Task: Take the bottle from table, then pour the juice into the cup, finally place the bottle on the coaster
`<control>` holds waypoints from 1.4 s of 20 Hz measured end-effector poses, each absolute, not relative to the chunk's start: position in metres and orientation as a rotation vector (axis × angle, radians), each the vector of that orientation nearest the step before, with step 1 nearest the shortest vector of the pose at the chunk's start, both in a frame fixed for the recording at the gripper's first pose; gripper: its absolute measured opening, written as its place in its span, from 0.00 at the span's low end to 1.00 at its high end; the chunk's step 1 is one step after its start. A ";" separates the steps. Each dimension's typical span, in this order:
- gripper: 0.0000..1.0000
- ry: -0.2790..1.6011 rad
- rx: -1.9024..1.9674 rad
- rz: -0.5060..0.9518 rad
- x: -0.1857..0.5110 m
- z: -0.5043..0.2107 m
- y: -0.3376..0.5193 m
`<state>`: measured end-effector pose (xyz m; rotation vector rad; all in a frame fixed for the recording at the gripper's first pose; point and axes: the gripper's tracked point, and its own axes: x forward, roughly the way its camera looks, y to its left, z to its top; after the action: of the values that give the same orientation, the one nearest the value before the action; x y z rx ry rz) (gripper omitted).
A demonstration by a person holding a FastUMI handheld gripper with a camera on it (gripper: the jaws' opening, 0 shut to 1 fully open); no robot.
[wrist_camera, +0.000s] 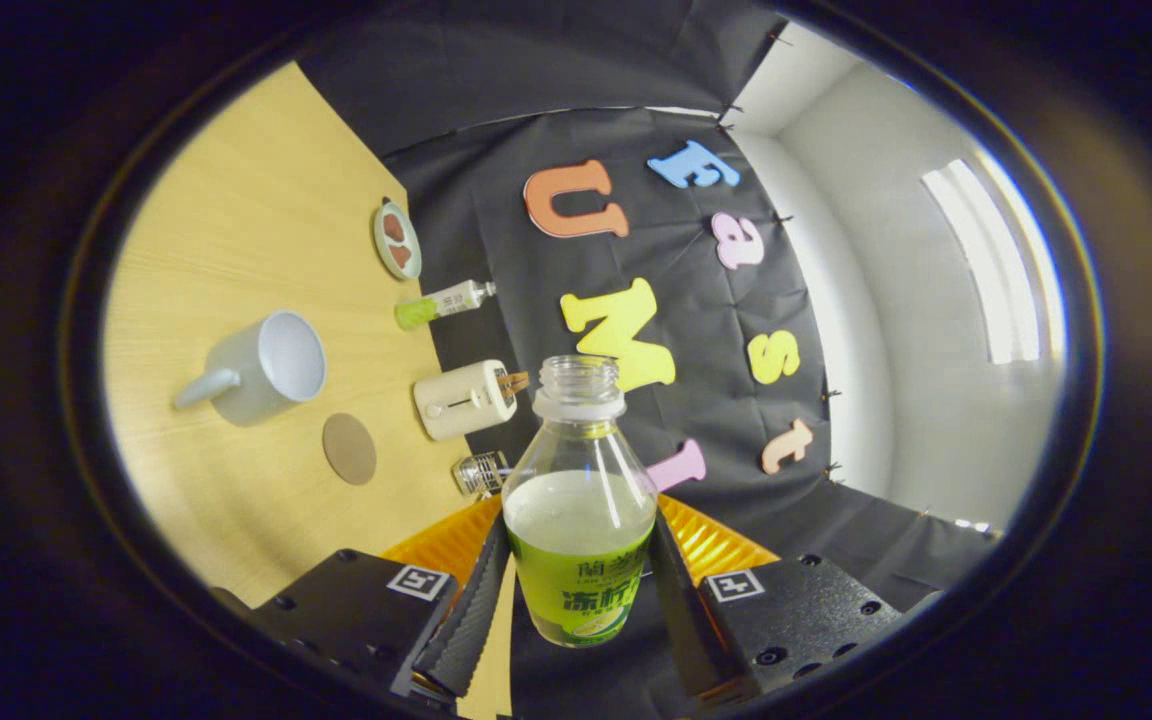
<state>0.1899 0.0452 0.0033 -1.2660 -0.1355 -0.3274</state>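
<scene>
The gripper (576, 610) is seen closed to the width of a juice bottle (579, 520), with one finger pressed against each side of the bottle's green-labelled lower body, so the bottle is held firmly between them. The bottle is uncapped, its open neck pointing away from the camera, and pale greenish juice is seen filling it to roughly the shoulder. The view is rolled, so that the wooden table (236, 250) is seen off to the left of the fingers, and the bottle is held clear of the tabletop. Behind the bottle, an orange ribbed object (711, 545) is partly seen just beyond the fingers. On the table, a small clear glass item (481, 472) is found nearest the fingers, at the table's edge by the wall. Beyond it, a cream toaster (466, 399) is set, and beside the toaster a round brown coaster (350, 449) lies flat and bare. Further out, a pale grey cup (261, 368) with a handle is placed, its open mouth visible and nothing discernible inside. Further along the wall, a small bottle with green contents (441, 303) is seen, and beyond that a small dish (397, 240) holding brownish pieces.
</scene>
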 end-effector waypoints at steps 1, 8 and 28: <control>0.78 -0.140 -1.296 -0.343 0.195 0.004 0.046; 0.78 -0.136 -1.445 -0.421 0.217 -0.005 0.053; 0.78 -0.147 -1.764 -0.473 0.235 -0.007 0.094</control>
<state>0.2354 0.0936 -0.0070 -1.7638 -0.1468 -0.4729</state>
